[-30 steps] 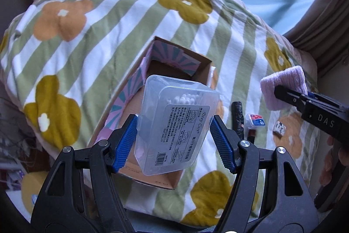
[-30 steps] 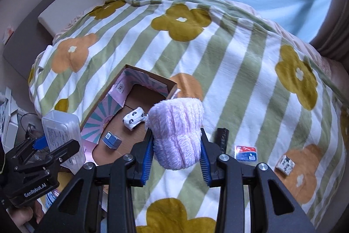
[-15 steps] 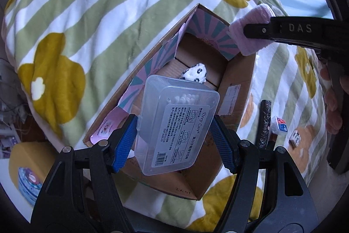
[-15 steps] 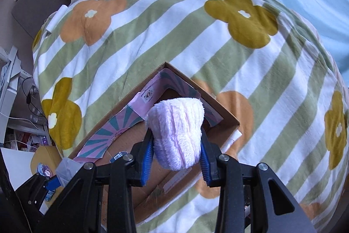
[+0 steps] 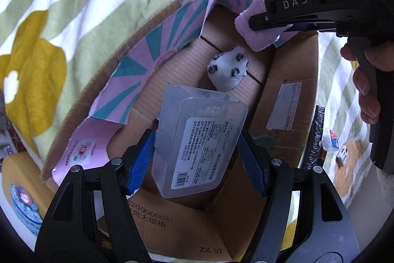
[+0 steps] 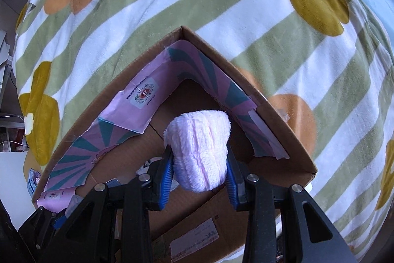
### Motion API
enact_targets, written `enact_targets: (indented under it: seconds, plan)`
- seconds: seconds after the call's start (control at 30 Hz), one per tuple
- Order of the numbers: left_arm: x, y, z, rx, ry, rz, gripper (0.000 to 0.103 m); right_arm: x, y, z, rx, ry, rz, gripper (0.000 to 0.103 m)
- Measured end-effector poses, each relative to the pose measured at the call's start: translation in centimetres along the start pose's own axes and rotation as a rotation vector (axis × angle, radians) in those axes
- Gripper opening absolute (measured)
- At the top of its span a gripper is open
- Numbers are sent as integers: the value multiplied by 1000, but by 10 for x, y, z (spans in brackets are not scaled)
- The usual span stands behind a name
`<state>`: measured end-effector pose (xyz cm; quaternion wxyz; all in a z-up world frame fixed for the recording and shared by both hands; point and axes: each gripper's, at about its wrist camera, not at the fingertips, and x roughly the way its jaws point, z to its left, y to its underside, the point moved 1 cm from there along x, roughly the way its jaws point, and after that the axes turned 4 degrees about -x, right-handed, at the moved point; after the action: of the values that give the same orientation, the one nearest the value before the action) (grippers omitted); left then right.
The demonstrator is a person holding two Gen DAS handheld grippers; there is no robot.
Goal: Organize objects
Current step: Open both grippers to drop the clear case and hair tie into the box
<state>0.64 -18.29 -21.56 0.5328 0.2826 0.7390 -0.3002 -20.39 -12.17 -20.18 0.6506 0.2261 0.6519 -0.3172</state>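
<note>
Left gripper jaws clamped; right gripper jaws clamped, angled downward

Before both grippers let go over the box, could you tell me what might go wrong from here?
The clear plastic case held by the left gripper hangs above the white toy car; dropped, it may land on it. The pink cloth in the right gripper sits near the cardboard box corner and might catch the torn paper lining.

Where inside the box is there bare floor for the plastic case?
Bare floor shows in the cardboard box between the purple liner and the white toy car, under the plastic case. The far corner is crowded by the pink towel.
</note>
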Motion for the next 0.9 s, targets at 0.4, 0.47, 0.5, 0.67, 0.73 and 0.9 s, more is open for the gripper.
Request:
enact_targets:
  seconds: [0.4, 0.47, 0.5, 0.67, 0.73, 0.9]
  plan:
    - [5, 2, -25, 81, -62, 11, 103, 9, 13, -4, -7, -27, 21, 102]
    - [7, 3, -26, 73, -58, 21, 103, 9, 16, -6, -6, -38, 24, 102]
    - [8, 4, -26, 67, -49, 26, 103, 8, 17, -6, -5, -40, 23, 102]
    - [10, 6, -26, 65, -56, 47, 103, 1, 22, -8, -2, -51, 15, 102]
    - [9, 7, -25, 64, -55, 50, 103, -4, 22, -8, -2, -66, 25, 102]
    - [-2, 6, -26, 68, -47, 34, 103, -21, 30, -7, -12, -63, 23, 102]
